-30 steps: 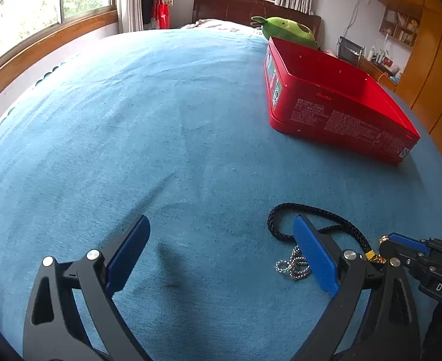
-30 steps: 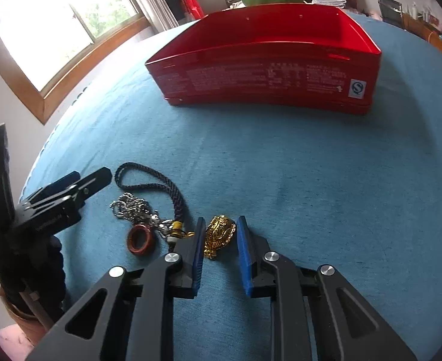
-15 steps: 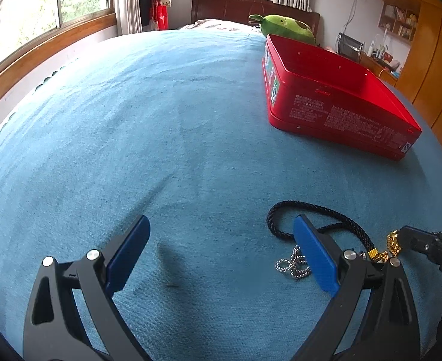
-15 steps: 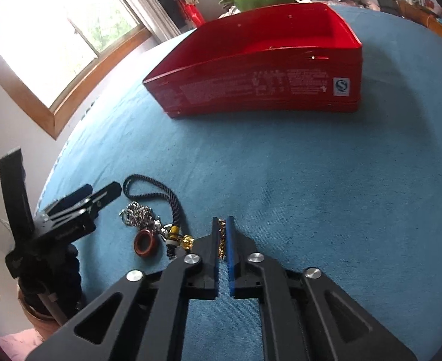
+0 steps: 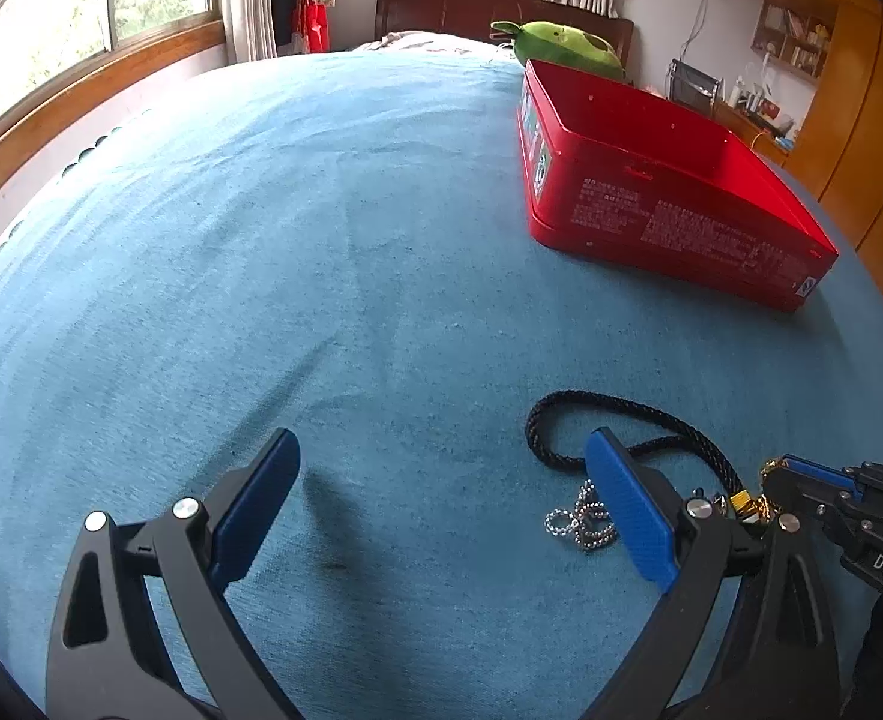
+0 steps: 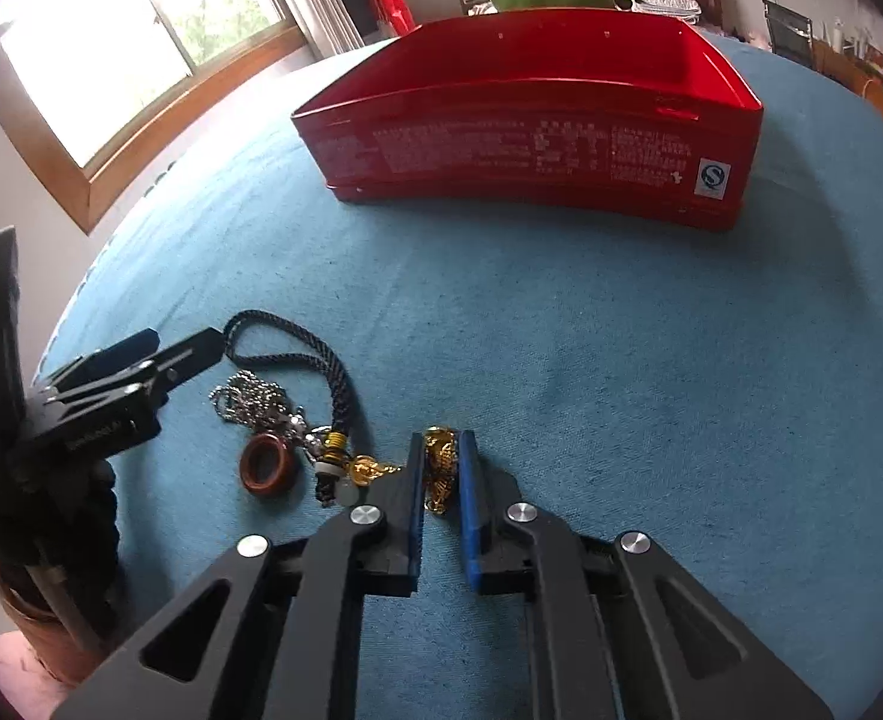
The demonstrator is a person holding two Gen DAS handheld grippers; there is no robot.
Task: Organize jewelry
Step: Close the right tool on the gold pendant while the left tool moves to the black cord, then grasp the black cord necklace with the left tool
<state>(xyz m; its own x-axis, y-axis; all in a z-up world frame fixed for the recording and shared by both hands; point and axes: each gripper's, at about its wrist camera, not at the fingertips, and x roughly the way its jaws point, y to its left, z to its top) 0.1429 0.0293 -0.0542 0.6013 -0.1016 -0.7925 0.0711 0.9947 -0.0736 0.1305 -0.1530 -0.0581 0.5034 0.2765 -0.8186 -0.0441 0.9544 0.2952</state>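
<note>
One small gold filigree pendant [image 6: 441, 471] is pinched between the blue pads of the right gripper [image 6: 441, 456], low over the blue cloth-covered table [image 6: 651, 360], its long axis running along the fingers. The jaws are drawn in narrow around it, though whether both pads touch it firmly cannot be told. A gold link trails from the pendant leftward to the beaded end of a black braided cord [image 6: 297, 354], which lies looped on the cloth beside a brown-red ring [image 6: 268, 468] and a heaped silver ball chain [image 6: 249, 396].

The left gripper [image 5: 441, 498] is held with its fingers spread wide and nothing between them; in its own view the cord [image 5: 621, 414] and chain [image 5: 582, 525] are seen just beside its right-hand finger, partly hidden by it.

The open red rectangular tin box [image 6: 531, 120] stands well apart, straight ahead of the right gripper, its long side facing the fingers. The pendant is therefore judged to be the right hand's to carry forward, and the cord is likely to be dragged along with it
</note>
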